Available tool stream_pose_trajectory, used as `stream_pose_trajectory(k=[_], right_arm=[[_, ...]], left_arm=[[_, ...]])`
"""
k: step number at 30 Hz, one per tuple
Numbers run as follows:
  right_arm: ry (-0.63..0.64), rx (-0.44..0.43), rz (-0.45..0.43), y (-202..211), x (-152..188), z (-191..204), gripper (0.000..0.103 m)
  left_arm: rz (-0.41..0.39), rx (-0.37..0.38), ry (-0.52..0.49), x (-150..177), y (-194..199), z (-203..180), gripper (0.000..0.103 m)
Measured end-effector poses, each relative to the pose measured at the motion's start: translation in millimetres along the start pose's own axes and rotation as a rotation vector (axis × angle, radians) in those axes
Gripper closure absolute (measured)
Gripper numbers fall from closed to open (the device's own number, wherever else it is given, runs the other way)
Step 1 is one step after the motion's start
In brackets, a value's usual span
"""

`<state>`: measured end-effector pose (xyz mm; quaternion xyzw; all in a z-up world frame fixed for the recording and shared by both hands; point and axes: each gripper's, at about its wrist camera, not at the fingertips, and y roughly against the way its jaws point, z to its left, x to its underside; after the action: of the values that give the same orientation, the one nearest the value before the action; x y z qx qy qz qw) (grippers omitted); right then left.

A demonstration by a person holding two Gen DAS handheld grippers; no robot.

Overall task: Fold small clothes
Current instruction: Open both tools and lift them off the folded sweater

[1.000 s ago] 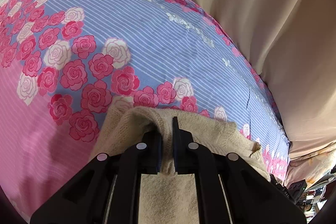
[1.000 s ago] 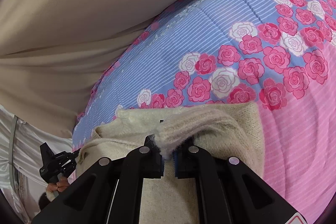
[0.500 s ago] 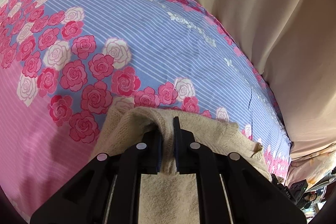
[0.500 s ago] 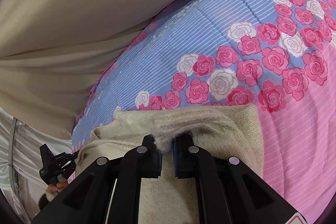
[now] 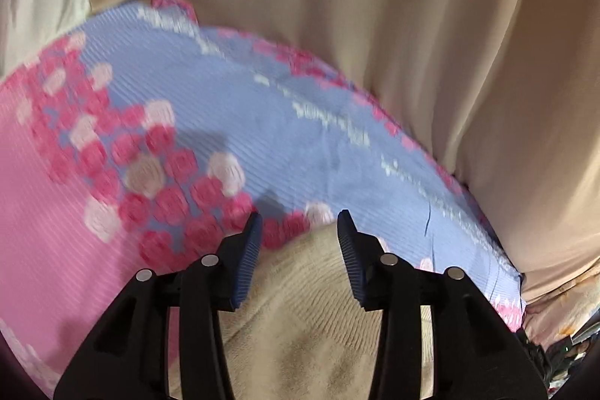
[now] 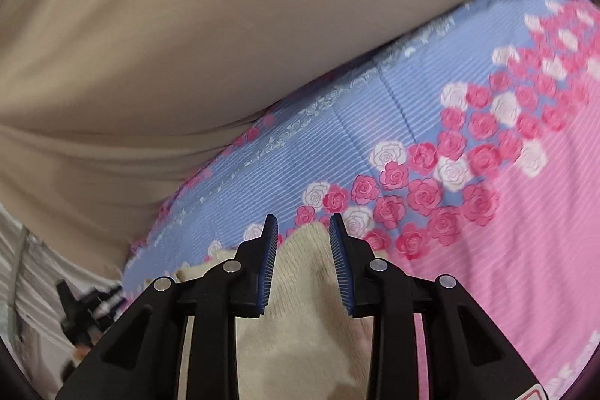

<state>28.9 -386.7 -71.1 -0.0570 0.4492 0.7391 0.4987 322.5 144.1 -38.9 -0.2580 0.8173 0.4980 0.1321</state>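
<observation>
A: What does the left gripper look like from its own camera?

B: Its jaws have just been opening. The blue ribbed pads stand apart and press on nothing.

A: Anything between them?

B: The cream knitted garment shows in the gap and below it, lying loose on the bed cover; neither pad touches it, as far as the blur allows.

A: And the cover?

B: Blue with fine pale stripes across the middle, pink at the left, with a band of pink and white roses running between the two. The whole picture is smeared by motion.

A: Behind it?

B: A beige curtain hangs in folds across the top and right side.
</observation>
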Motion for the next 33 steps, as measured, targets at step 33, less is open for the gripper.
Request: stream_pose_trajectory(k=[33], right_arm=[[0.478,-0.036,0.405,-129,116,161,0.083]], left_arm=[[0.263,0.015,-0.315,175,16,-41,0.057]])
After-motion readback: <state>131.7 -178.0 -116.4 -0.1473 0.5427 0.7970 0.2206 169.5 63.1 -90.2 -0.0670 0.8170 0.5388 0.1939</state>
